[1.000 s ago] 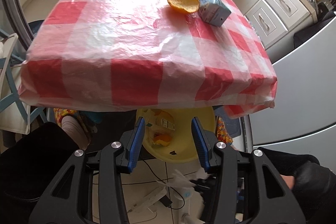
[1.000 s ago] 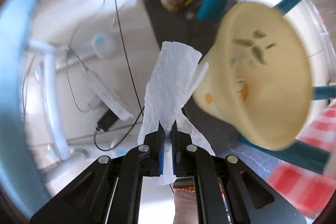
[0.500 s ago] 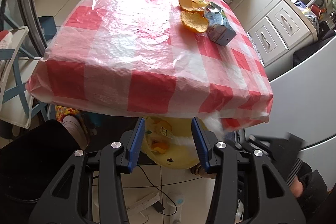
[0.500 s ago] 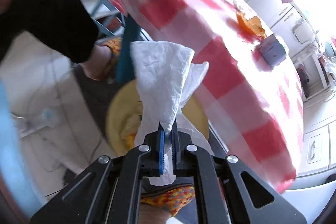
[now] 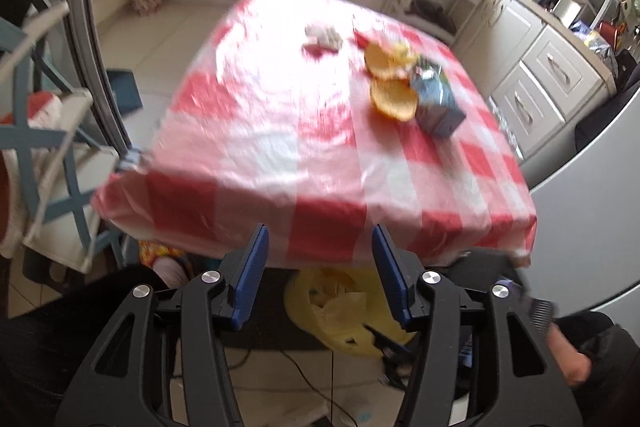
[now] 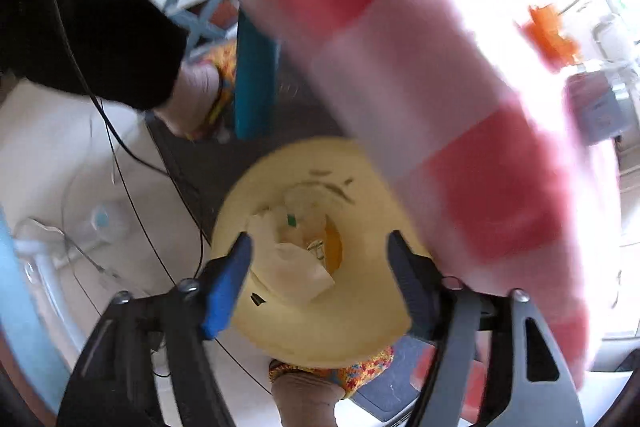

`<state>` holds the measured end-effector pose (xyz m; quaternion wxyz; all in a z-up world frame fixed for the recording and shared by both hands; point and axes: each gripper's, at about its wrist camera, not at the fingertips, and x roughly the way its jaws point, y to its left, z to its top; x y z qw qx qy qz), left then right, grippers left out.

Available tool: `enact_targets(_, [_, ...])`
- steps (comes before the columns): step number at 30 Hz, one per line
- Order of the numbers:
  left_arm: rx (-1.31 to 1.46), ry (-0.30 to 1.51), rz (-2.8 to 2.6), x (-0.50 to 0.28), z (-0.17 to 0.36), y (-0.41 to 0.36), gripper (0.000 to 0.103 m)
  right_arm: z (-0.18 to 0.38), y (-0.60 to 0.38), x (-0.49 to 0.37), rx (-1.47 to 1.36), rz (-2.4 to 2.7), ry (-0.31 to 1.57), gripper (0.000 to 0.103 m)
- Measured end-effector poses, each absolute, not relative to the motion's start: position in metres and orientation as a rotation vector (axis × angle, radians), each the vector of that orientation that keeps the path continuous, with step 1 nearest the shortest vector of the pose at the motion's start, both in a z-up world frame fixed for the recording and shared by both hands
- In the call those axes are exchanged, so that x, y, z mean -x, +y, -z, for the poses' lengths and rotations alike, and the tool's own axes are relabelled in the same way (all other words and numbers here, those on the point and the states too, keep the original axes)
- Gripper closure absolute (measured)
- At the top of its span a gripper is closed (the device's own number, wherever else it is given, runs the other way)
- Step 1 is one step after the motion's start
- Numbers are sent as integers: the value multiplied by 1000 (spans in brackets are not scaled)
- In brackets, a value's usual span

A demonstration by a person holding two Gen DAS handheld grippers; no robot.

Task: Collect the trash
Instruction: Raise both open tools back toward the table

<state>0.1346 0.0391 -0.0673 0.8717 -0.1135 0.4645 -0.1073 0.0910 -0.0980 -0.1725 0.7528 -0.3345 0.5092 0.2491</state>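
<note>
Fingers first: on our left gripper [image 5: 318,267] they are spreading wider with nothing between the blue pads, only the near edge of the counter [image 5: 320,163] and the yellow bin [image 5: 340,311] showing in the gap below. On that red-and-white checked counter we are seeing, left to right, a crumpled white wad [image 5: 326,35], two orange peels [image 5: 390,89] lying together, and a small blue carton [image 5: 438,105] touching the nearer peel. Our right gripper [image 6: 320,247] is hanging over the bin [image 6: 360,327], which is sitting on the floor under the counter's edge, and its fingers are opening wide, gripping nothing. A white paper towel [image 6: 296,271] is lying loose inside the bin, on top of other scraps, with something orange beside it. Everything in this view is blurring.
</note>
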Motion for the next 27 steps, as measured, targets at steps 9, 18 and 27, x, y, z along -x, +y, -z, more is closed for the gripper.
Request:
enact_targets(9, [136,819,169,-118,32,35,39,46,-154,-71,452,-415,829,21])
enact_targets(18, [7,707,142,-99,8,8,29,-4,-169,-65,205,-358,571,15])
enact_targets(27, [21,720,111,-110,18,8,28,-20,-184,-76,148,-310,554,11])
